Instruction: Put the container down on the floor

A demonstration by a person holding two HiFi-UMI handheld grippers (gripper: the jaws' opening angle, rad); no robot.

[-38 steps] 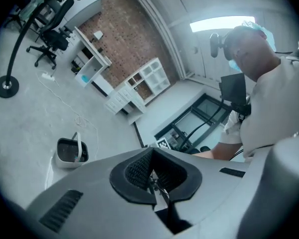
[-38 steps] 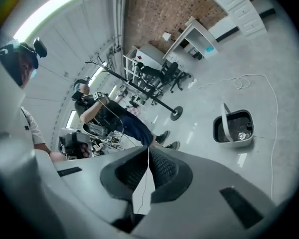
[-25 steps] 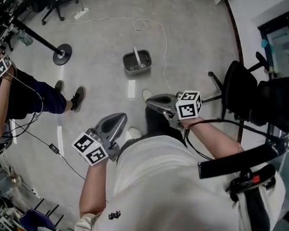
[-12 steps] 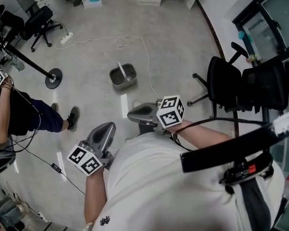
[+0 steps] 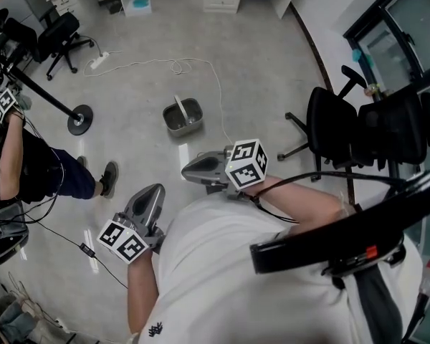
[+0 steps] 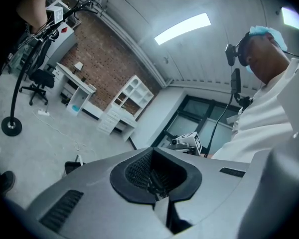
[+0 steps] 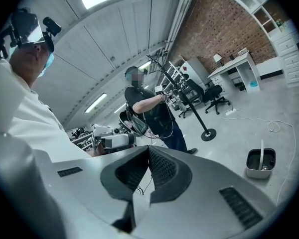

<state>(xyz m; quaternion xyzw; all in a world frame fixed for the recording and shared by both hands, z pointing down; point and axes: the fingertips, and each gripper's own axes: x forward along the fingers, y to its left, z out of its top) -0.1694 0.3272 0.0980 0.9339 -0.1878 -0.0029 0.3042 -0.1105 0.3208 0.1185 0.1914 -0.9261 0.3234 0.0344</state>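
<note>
The grey container (image 5: 183, 117) sits flat on the bare floor, just to the right of the round black stand base (image 5: 79, 118) as you look down, with its thin handle standing upright over the tub. Nothing touches it. By the look of it the put-down is already done.

Your right gripper (image 5: 190, 169) is pinched closed with nothing between its pads. Your left gripper (image 5: 154, 190) looks closed and empty as well. Both hang close to your body, on your side of the stand base and well apart from the container.

The relation to mind is this. Measured from that stand base, the container lies level with it and off to the right, while your grippers sit nearer you. So the tub is straight ahead of your right gripper and down. The right one is the nearer of the two. The left is further back, closer to the stand base's side.

The tub looks close to square from above. The handle bar runs roughly away from you, so I judge a re-grip would come along that line.
</note>
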